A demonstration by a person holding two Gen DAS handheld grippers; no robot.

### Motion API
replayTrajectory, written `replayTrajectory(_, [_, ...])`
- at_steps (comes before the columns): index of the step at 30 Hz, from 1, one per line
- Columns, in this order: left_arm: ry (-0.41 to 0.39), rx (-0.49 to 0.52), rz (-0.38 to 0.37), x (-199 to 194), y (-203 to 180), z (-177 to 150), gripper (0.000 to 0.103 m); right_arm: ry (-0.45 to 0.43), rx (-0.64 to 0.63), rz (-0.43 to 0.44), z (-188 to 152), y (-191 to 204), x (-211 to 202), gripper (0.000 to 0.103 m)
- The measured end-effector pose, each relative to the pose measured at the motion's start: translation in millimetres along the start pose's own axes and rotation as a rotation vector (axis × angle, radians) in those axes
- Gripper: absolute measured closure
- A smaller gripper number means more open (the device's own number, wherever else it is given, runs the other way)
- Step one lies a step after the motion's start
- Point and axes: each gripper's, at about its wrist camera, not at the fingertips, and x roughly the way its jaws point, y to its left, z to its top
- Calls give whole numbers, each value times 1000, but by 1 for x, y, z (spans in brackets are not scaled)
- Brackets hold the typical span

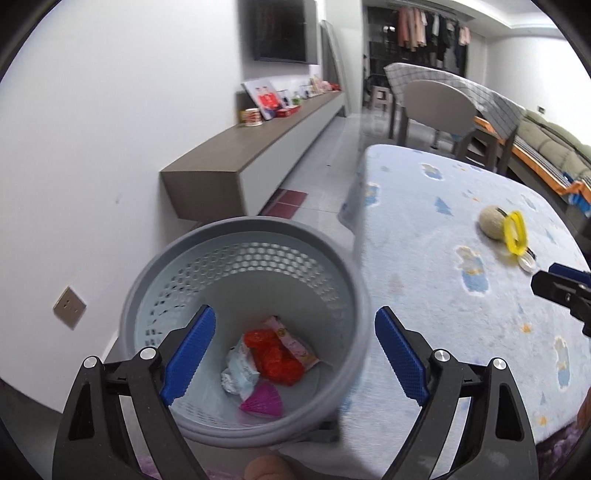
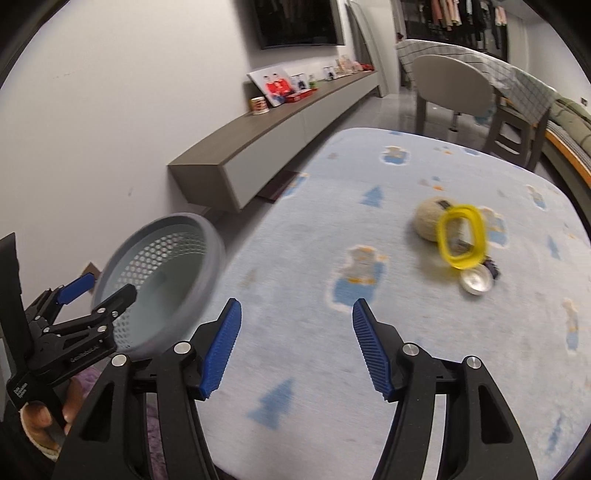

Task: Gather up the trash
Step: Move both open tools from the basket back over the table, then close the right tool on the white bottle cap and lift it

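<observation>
Blue blanket (image 2: 369, 229) | one basket (image 1: 236, 236) | two tools (image 1: 295, 354) (image 2: 295, 347) agape

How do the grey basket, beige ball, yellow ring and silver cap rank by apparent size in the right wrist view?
1. Grey basket, largest, though also nearest the camera.
2. Yellow ring and beige ball: look alike, and the ring overlaps the ball, so unranked.
3. Silver cap, smallest.

White wall (image 1: 92, 129), long low cabinet (image 1: 258, 147), dark screen (image 1: 280, 29) above.
</observation>
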Motion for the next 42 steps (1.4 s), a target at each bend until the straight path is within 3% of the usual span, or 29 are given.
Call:
replayTrajectory(8, [11,117,-106,4,-66,5,16,-8,58,-114,-6,-65,-23,42])
replayTrajectory(18, [-10,149,-200,10,-128,31,15,5,119,-193,-5,-129,-18,42])
replayTrajectory(29, [1,168,-188,47,-163,45,15,67,184,-182,11,-166,41,42])
replayTrajectory(42, [26,170,-180,70,-163,45,15,128,202,-189,16,-172,90,42])
